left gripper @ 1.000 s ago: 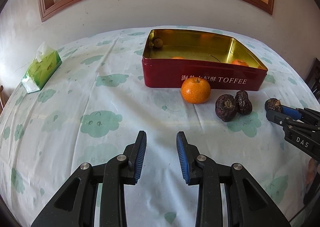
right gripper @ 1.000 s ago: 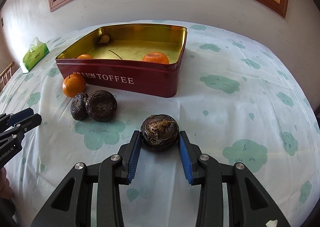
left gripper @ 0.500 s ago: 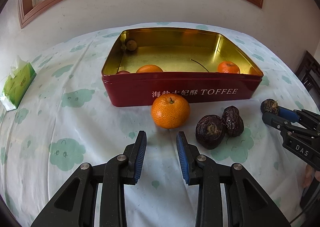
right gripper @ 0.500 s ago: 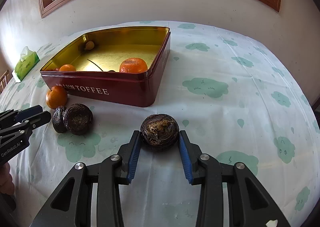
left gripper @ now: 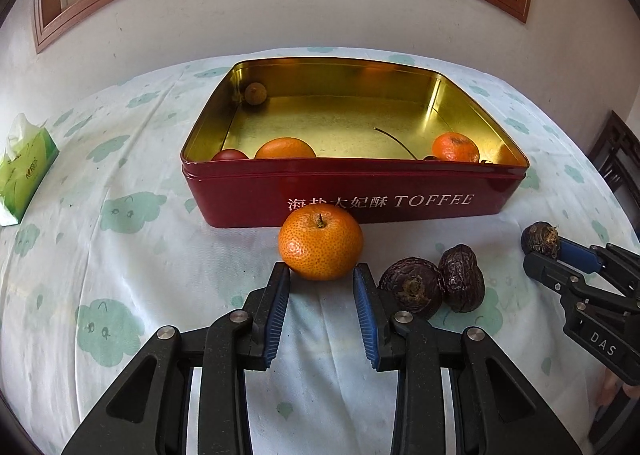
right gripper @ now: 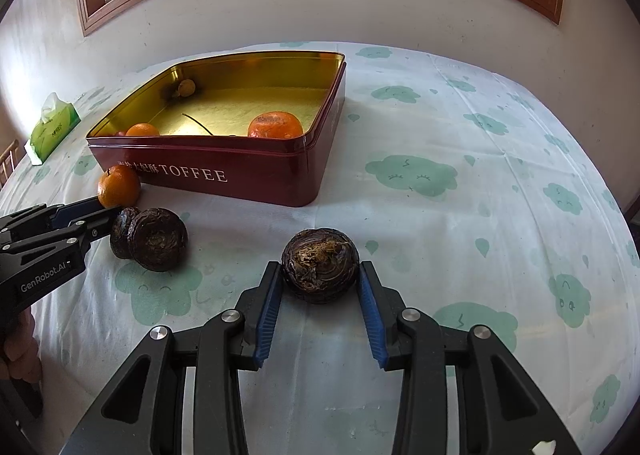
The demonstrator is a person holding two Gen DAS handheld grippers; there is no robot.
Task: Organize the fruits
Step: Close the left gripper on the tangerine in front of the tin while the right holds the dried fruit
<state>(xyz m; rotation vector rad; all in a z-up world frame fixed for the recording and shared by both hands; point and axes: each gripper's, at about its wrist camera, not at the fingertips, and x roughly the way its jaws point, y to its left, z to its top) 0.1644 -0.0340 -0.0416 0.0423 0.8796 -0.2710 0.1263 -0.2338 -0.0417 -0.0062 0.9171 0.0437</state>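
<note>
A red toffee tin with a gold inside stands on the table and holds two oranges, a small brown fruit and a red fruit. An orange lies in front of the tin; my open left gripper has its fingertips on either side of the orange's near edge. Two dark wrinkled fruits lie to its right. My right gripper is shut on a third dark fruit, also seen in the left wrist view.
A green tissue pack lies at the table's far left. The tablecloth is white with green cloud prints. A wall with a wooden window frame is behind the table. A dark chair stands at the right edge.
My left gripper has moved forward and right up to the orange, which now sits between its fingertips. The right gripper has kept hold of the dark fruit and shifted slightly.
</note>
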